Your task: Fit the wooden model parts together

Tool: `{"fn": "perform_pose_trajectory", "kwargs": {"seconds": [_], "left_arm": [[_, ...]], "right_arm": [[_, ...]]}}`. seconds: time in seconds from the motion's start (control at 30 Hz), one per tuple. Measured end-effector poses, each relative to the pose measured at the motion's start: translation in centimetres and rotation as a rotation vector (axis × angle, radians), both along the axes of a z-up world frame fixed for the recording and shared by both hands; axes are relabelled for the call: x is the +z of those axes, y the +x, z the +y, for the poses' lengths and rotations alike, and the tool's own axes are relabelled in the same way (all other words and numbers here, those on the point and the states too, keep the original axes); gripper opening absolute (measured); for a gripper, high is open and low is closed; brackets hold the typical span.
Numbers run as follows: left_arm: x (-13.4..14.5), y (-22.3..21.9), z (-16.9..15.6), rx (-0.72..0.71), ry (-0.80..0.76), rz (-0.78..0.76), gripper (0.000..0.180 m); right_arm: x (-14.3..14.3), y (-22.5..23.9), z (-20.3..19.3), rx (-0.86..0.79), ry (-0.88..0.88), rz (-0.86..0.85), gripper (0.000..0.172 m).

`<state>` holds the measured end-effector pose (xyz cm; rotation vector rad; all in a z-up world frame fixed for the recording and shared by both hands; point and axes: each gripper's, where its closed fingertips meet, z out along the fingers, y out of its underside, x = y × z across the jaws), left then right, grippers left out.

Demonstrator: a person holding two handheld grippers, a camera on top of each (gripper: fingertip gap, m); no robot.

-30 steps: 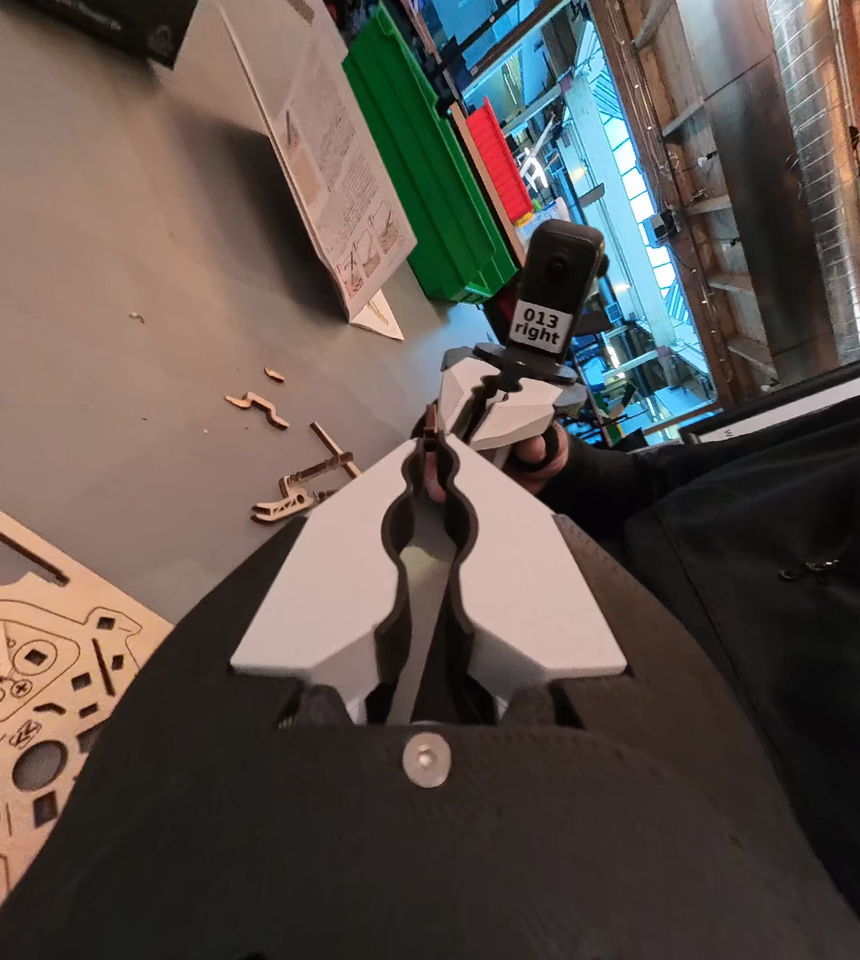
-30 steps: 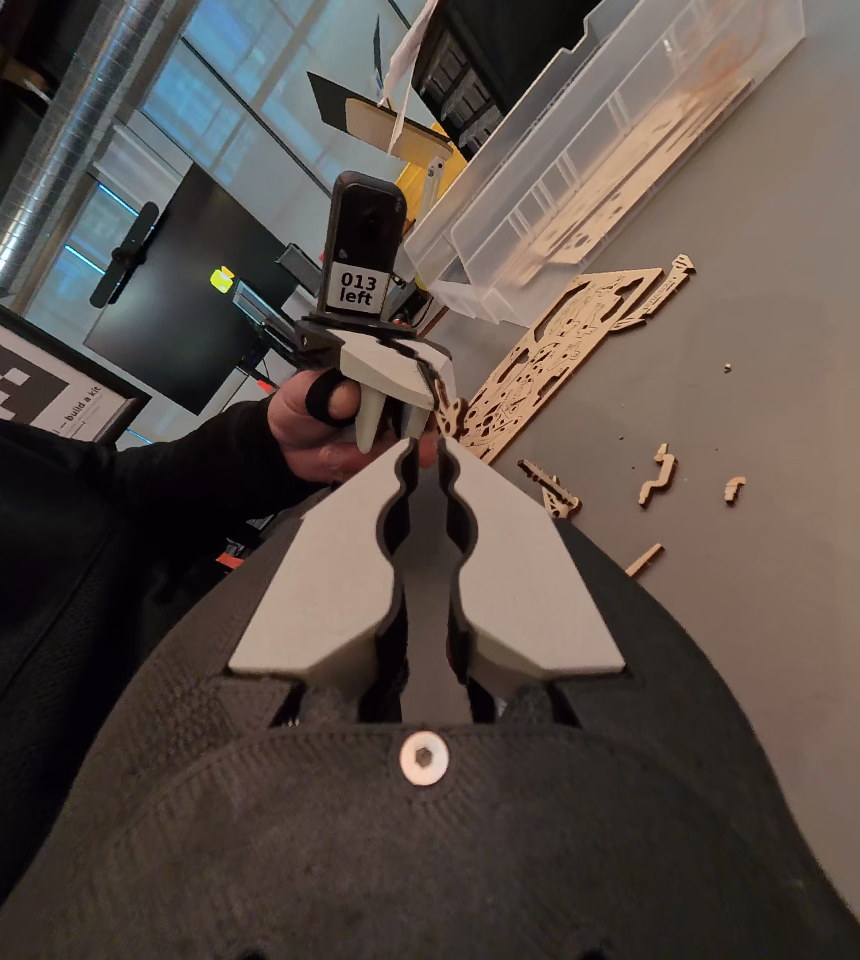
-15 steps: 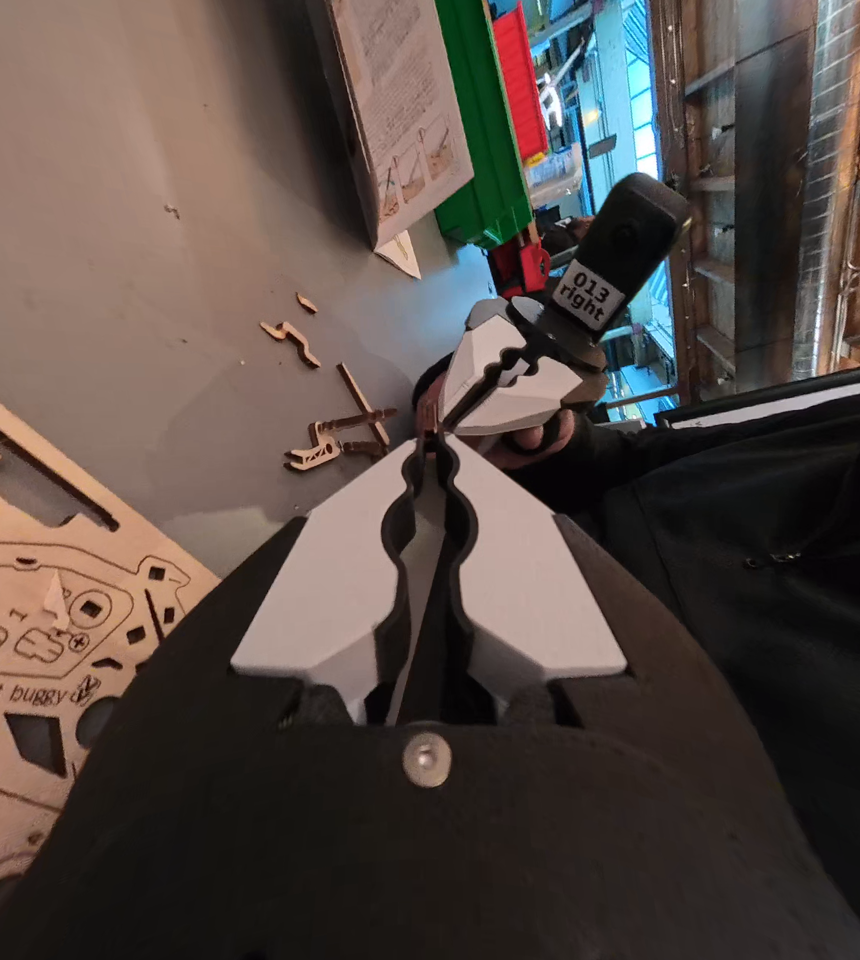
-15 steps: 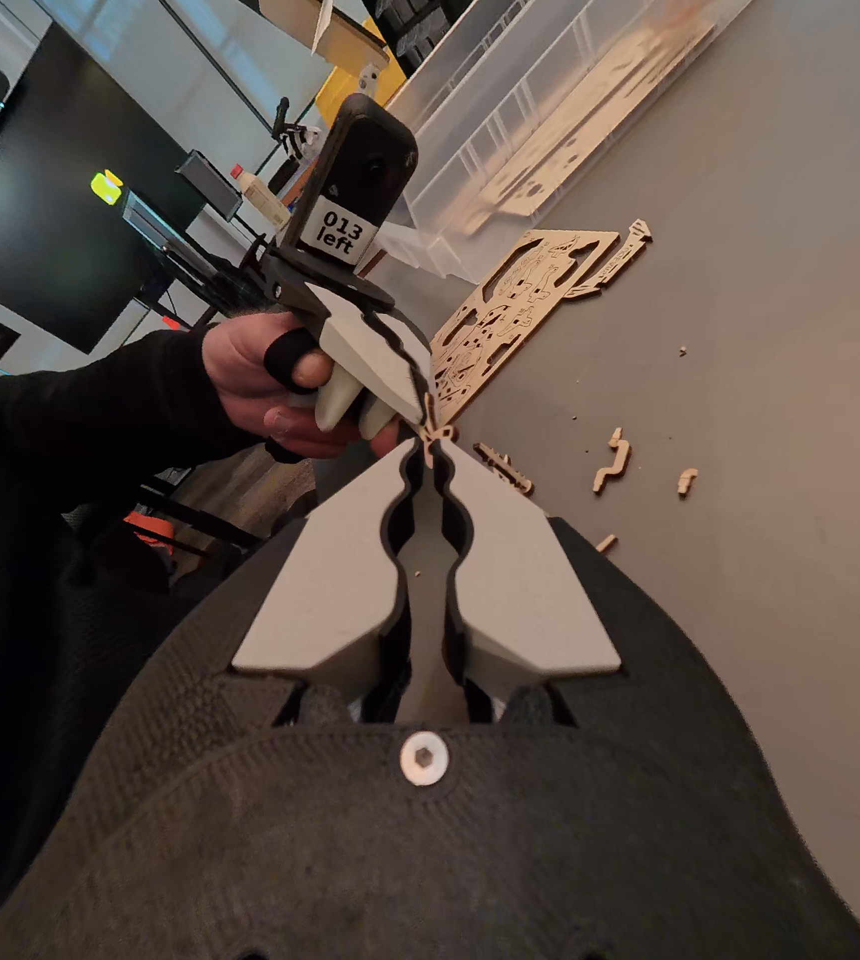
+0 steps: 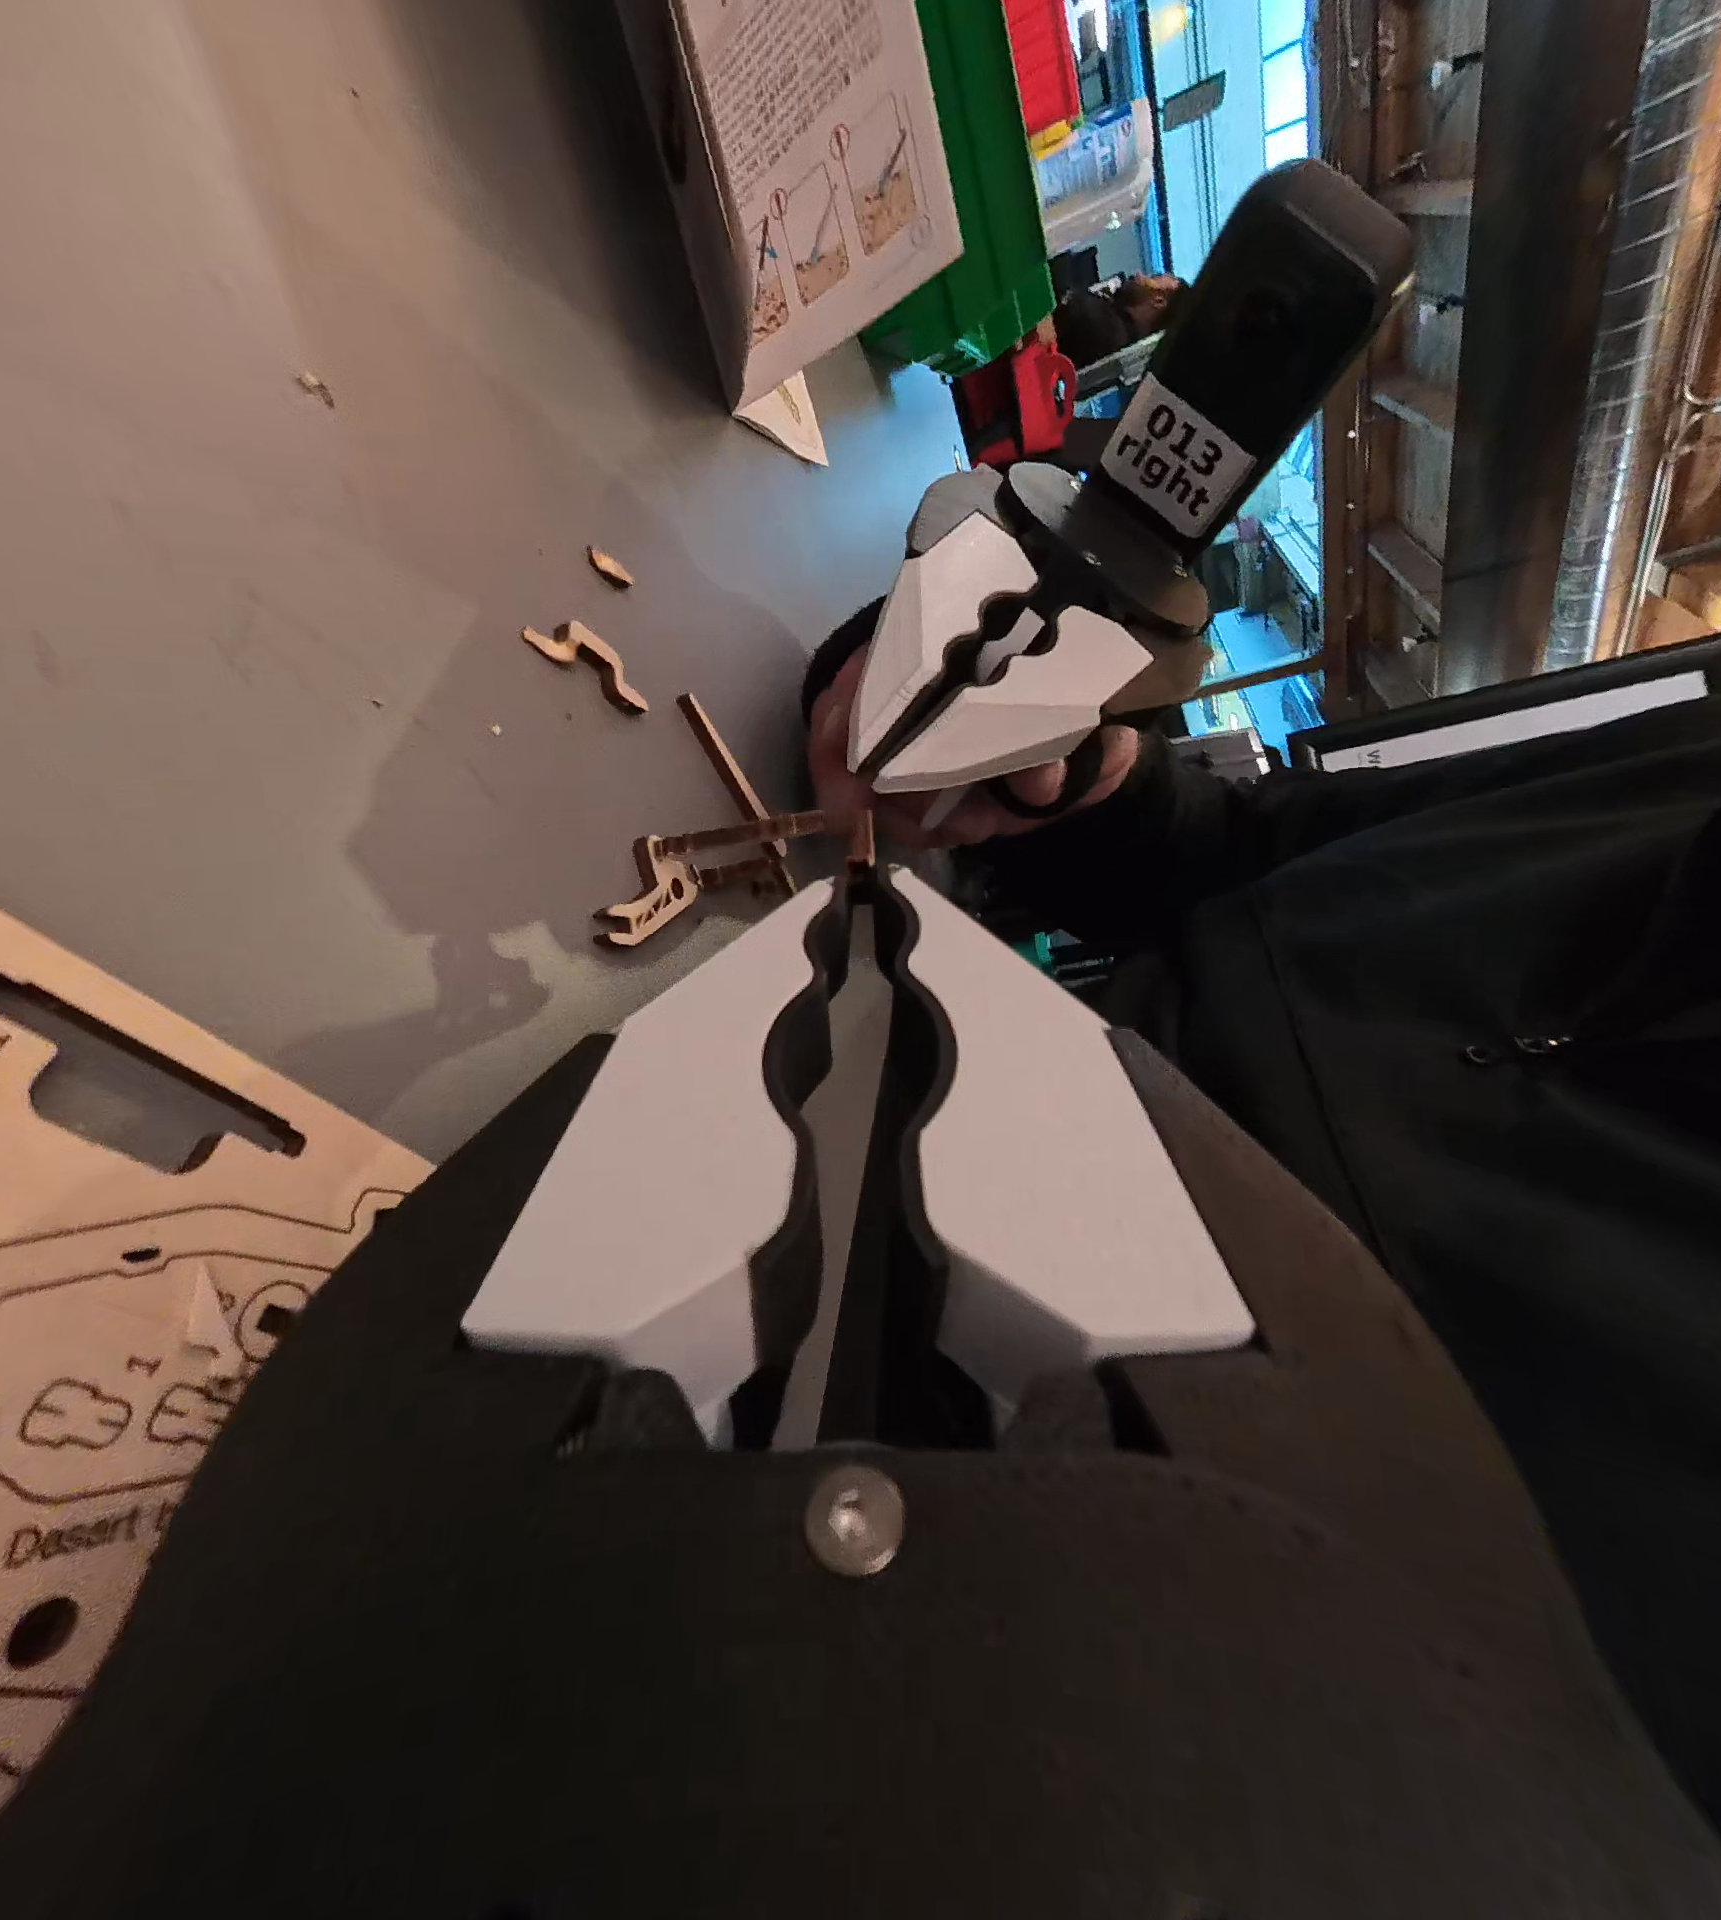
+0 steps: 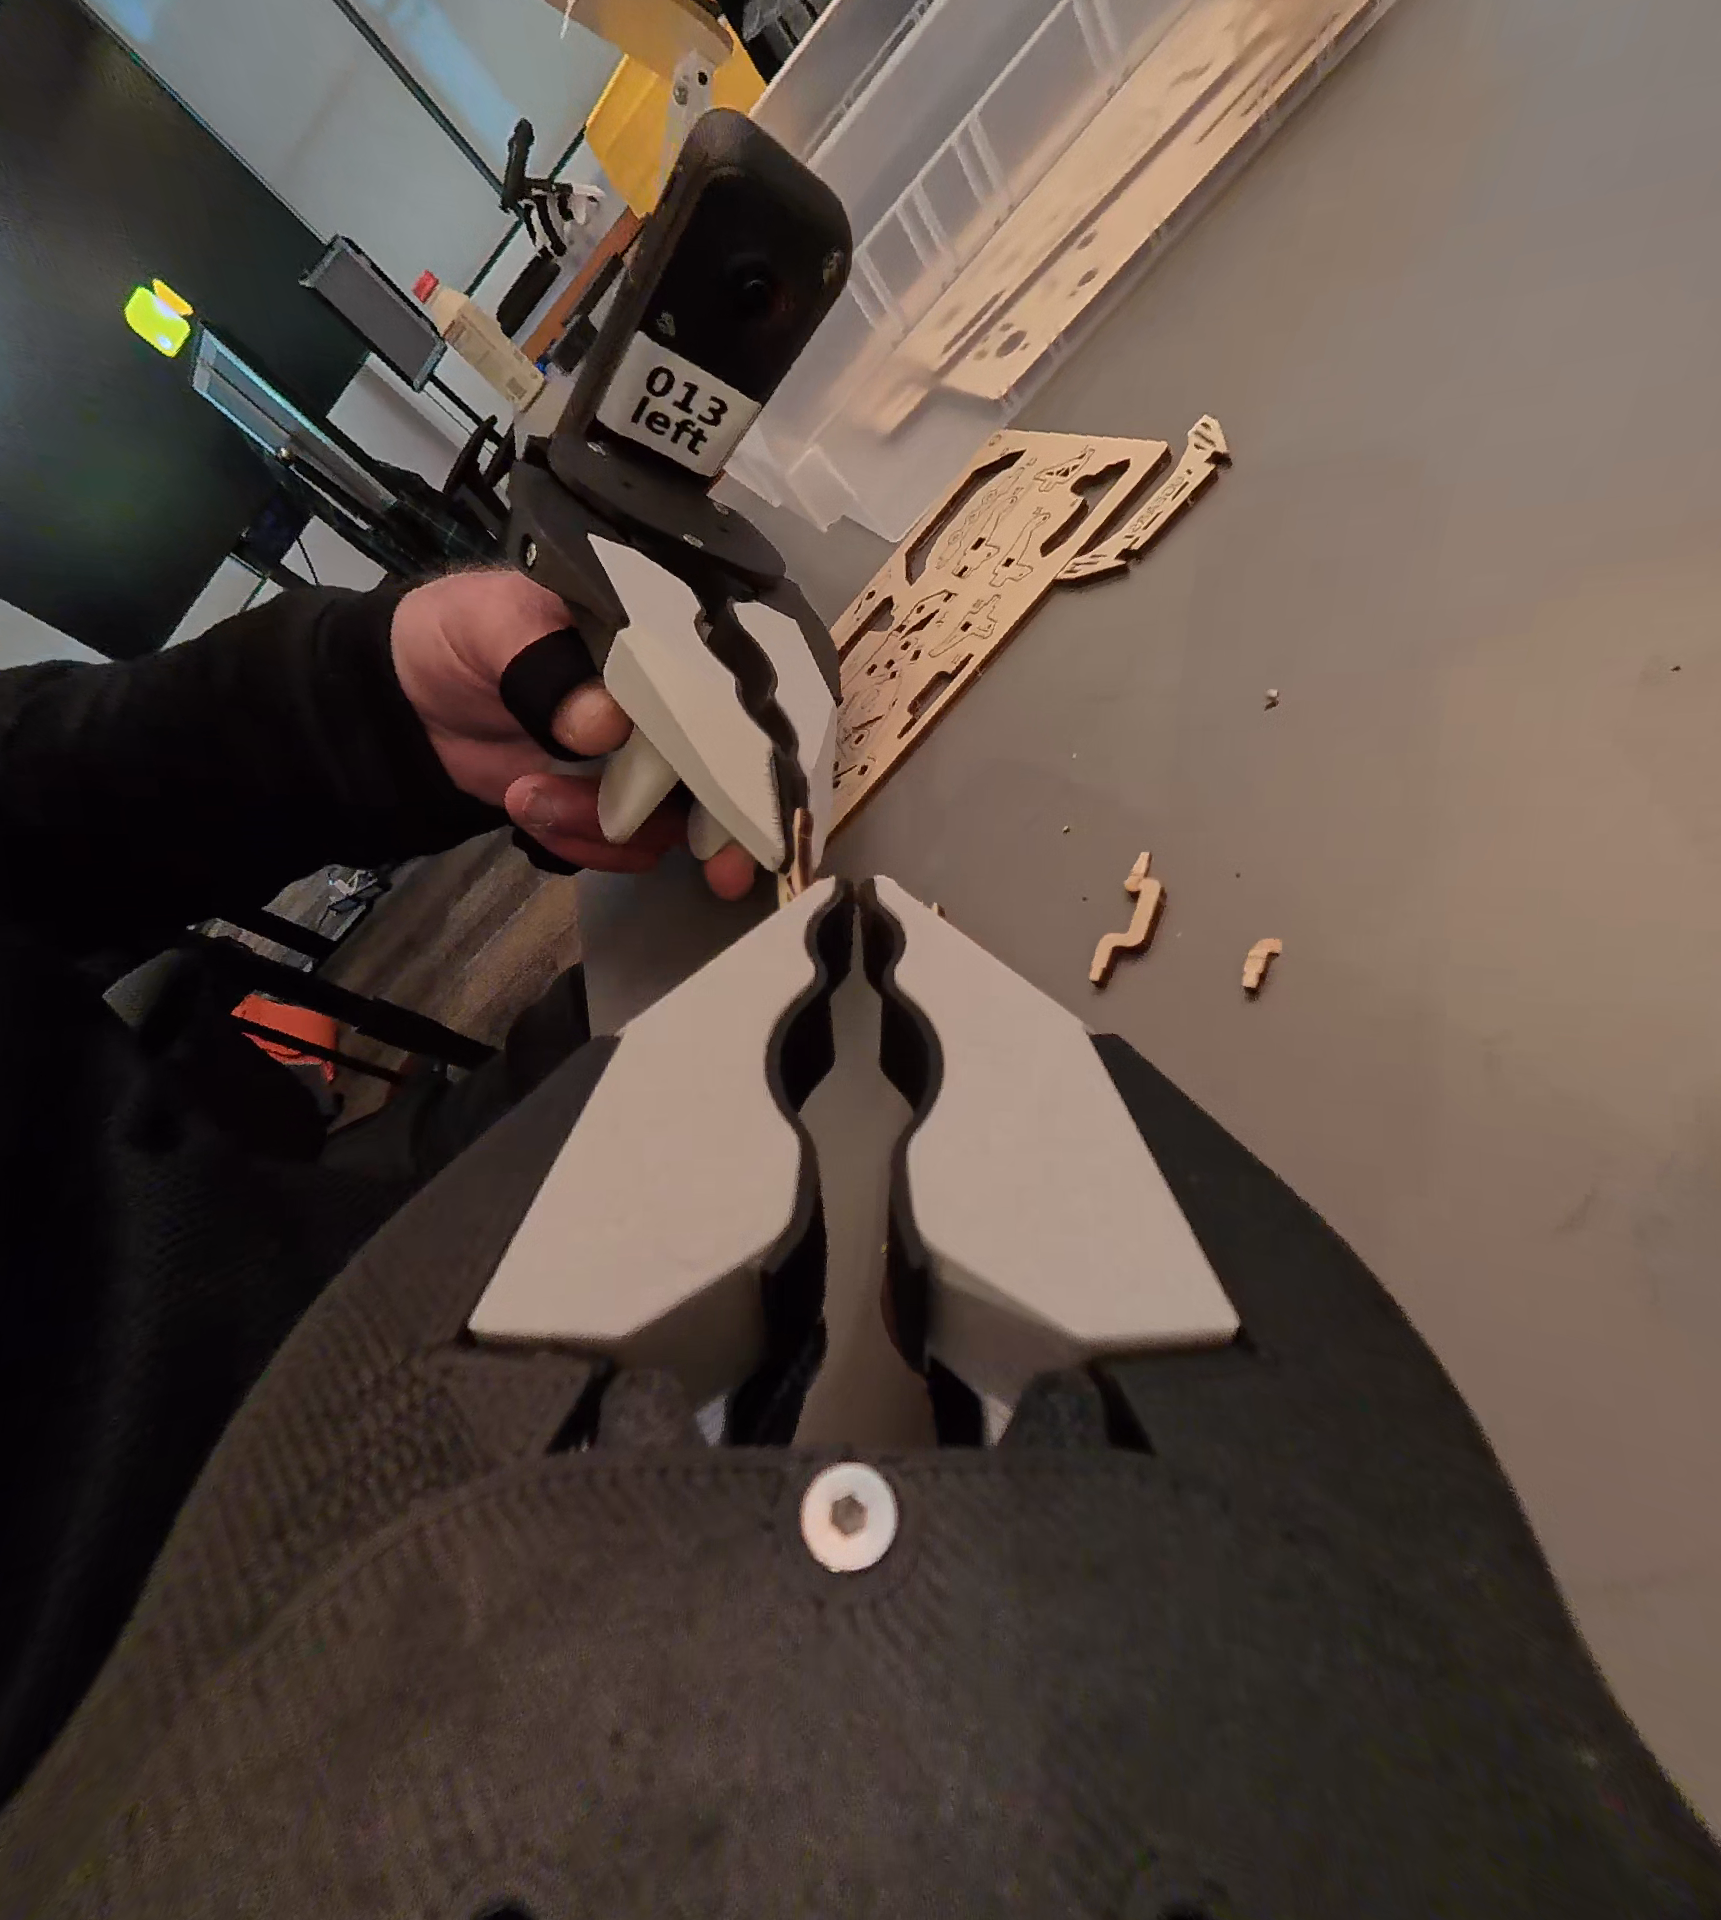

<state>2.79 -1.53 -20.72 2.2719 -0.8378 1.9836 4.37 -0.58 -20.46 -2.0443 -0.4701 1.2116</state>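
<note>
My left gripper (image 5: 861, 883) is shut on a small wooden piece (image 5: 861, 847) that sticks out past its fingertips. The right wrist view shows the same piece (image 6: 800, 836) pinched at the tips of the left gripper (image 6: 791, 847). My right gripper (image 6: 854, 885) is shut, and I see nothing between its pads. In the left wrist view the right gripper (image 5: 861, 767) hangs just above the piece with its tips closed. Both grippers are held in the air over the grey table (image 5: 212, 520), tip to tip.
A laser-cut wooden sheet (image 5: 56, 1247) lies at the left, also in the right wrist view (image 6: 991, 561). Loose parts lie on the table: a toothed assembly (image 5: 690, 873), an S-shaped bit (image 6: 1131, 920), a small bit (image 6: 1259, 961). An instruction booklet (image 5: 814, 156), green bin (image 5: 981, 156) and clear bin (image 6: 1043, 156) stand farther back. Only a small space, under 4 cm, lies between the two pairs of fingers.
My right jaws have closed from a small gap to shut. Both grippers have tilted while staying tip to tip. The left gripper has kept its hold on the small wooden piece.
</note>
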Motion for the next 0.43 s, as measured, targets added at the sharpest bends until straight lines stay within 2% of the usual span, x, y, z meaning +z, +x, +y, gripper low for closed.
{"fn": "perform_pose_trajectory", "kwargs": {"seconds": [0.43], "left_arm": [[-0.32,-0.19,0.61,-0.005,-0.052,-0.007,0.001]], "right_arm": [[-0.16,-0.07,0.61,0.02,-0.017,0.006,0.0]]}}
